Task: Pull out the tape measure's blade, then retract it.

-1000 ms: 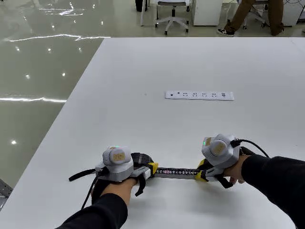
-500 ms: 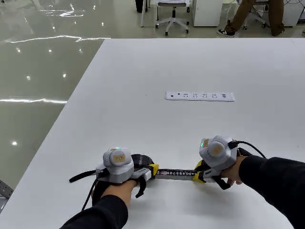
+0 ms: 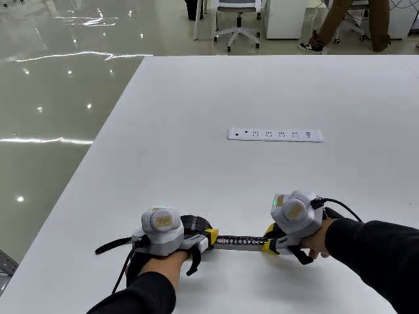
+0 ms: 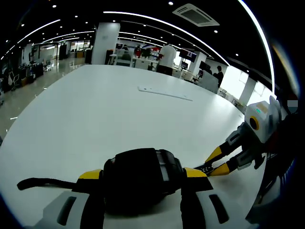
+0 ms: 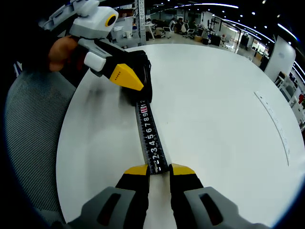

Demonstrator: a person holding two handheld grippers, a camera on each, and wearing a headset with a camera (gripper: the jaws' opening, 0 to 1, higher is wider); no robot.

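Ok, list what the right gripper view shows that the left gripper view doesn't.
Right gripper view: the blade with its numbers readable, and a mesh chair back. Left gripper view: the black strap lying on the table, and people standing far off. Both: the left claw shut on the tape measure case, the right claw pinching the blade's end, the table and the power strip.

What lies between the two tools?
The blade, drawn from the case held in the left tool, runs to the right tool, which pinches its end; the right gripper view shows it best.
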